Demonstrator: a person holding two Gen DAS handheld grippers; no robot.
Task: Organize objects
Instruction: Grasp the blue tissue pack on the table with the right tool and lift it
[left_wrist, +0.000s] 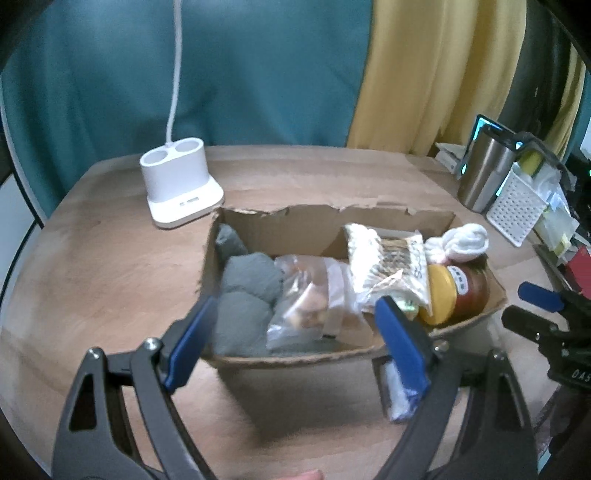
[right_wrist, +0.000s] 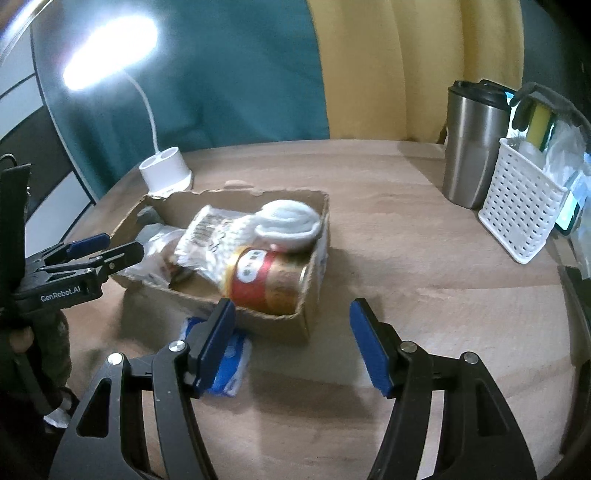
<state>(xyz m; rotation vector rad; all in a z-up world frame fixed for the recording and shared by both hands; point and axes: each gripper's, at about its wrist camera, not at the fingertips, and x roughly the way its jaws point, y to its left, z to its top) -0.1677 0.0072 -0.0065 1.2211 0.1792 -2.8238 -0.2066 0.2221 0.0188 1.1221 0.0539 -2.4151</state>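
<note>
- Left wrist view: the left gripper (left_wrist: 295, 328) hangs with its jaws spread wide and nothing between them, just above the near wall of the cardboard box (left_wrist: 295, 360) on the wooden table (left_wrist: 110, 266).
- Inside the box lie grey socks (left_wrist: 247, 295) at the left, a clear bag of snacks (left_wrist: 314, 295) in the middle, a printed snack packet (left_wrist: 391, 262), a jar with a yellow lid (left_wrist: 458, 291) on its side, and a white rolled sock (left_wrist: 461, 242) at the right.
- 1 thing sits outside: a blue-and-white tissue pack (left_wrist: 397, 387) on the table, touching the box's near wall, partly behind the right-hand finger.
- Right wrist view: the right gripper (right_wrist: 291, 339) is also spread and holds nothing; the tissue pack (right_wrist: 229, 365) lies just beside its left finger.
- Judgement: the pack looks light, soft and slippery in its film, so it should crush safely; pinching across its short sides, near the middle, seems best.
</note>
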